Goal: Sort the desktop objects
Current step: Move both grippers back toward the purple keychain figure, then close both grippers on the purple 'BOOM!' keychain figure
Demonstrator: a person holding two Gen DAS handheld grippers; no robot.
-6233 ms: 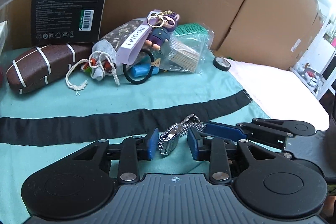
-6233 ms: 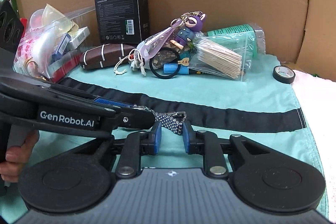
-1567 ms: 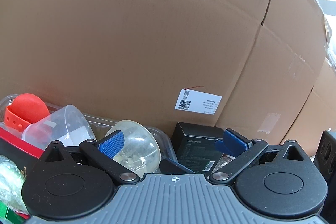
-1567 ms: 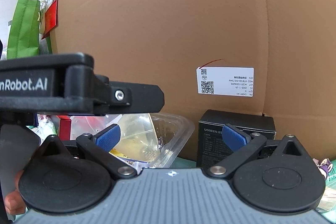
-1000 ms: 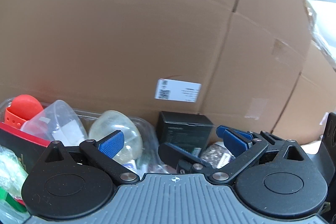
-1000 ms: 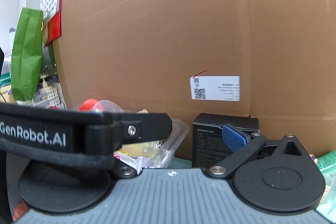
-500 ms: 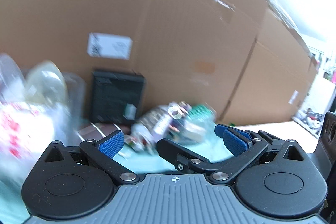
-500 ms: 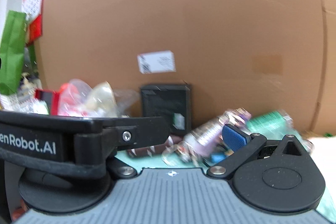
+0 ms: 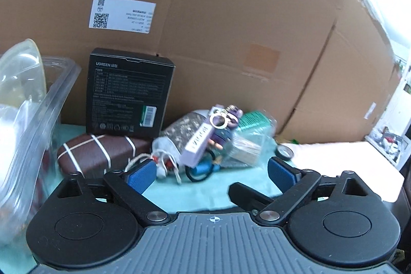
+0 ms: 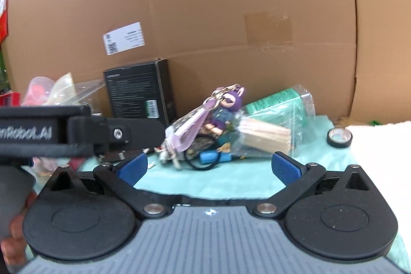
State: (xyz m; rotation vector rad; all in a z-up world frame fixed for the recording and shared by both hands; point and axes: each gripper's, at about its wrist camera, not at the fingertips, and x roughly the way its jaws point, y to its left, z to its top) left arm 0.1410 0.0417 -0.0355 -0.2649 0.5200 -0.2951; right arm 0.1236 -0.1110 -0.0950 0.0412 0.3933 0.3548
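A pile lies on the teal cloth (image 9: 218,193) against the cardboard wall: a purple figure keychain (image 9: 223,127) (image 10: 226,107), a bag of toothpicks (image 9: 253,139) (image 10: 269,132), a brown glasses case (image 9: 97,153), a black hair tie (image 10: 203,167) and a blue tube (image 10: 213,157). A black UGREEN box (image 9: 129,94) (image 10: 140,93) stands behind the pile. My left gripper (image 9: 212,172) hangs short of the pile, its jaws wide and closing slightly with nothing between them. My right gripper (image 10: 208,167) is open and empty, just right of the left one.
A clear plastic bin (image 9: 33,120) with several items stands at the left. A small roll of black tape (image 9: 284,152) (image 10: 339,137) sits at the cloth's right edge, beside a white surface (image 10: 380,145). Tall cardboard boxes (image 9: 231,30) close off the back.
Both grippers have come down and swung right, away from the clear bin, so the pile on the teal cloth now lies ahead of them. Both are still empty.
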